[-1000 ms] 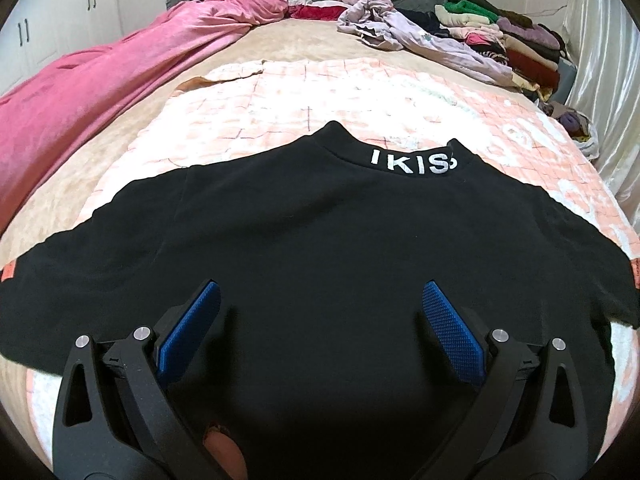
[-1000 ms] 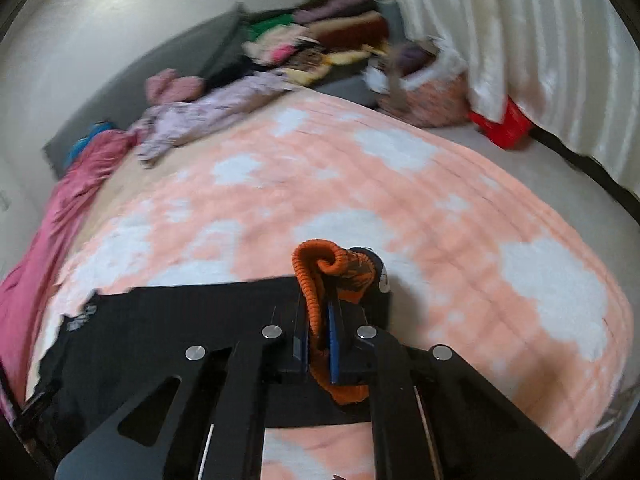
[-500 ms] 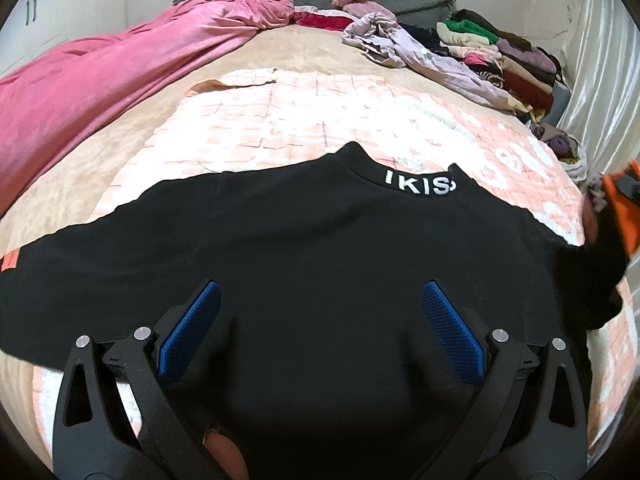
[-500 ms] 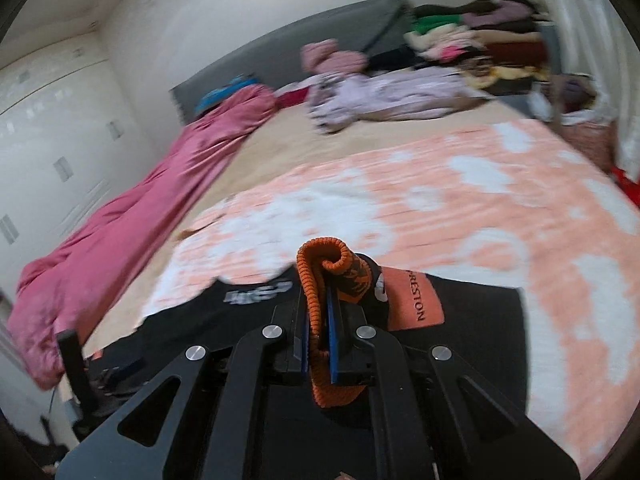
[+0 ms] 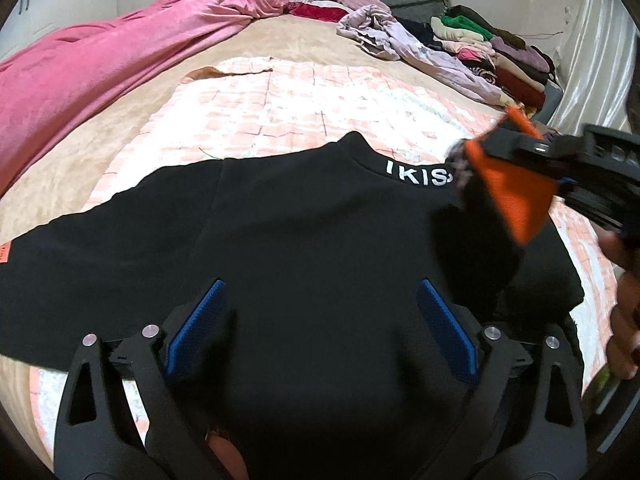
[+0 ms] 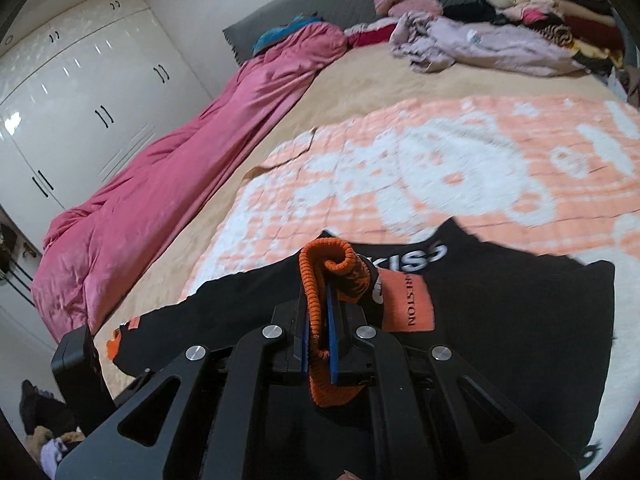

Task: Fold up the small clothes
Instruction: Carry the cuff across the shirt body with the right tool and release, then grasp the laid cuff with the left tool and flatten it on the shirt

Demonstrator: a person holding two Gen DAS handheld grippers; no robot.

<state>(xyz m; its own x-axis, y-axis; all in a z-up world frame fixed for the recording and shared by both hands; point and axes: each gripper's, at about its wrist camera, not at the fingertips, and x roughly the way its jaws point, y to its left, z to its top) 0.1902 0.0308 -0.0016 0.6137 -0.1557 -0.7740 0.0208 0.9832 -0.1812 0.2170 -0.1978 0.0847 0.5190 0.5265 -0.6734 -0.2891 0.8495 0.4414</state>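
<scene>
Folding the right sleeve [image 5: 508, 196] of the shirt [image 5: 304, 248] inward, orange cuff [image 6: 320, 276] clamped tight in the right gripper [image 6: 320, 332]. Lying flat on the quilt [image 5: 304, 96] on the bed, collar [image 5: 416, 176] pointing toward the headboard, long axis running sleeve to sleeve across the view. Hovering over the lower body, left gripper [image 5: 320, 328] wide but closing, nothing pinched. Worth carrying the cuff level across the chest, keeping the crease straight, pinning the body with the left.

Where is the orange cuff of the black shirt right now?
Pinched in the shut right gripper, the orange cuff hangs over the black shirt, near its collar.
</scene>
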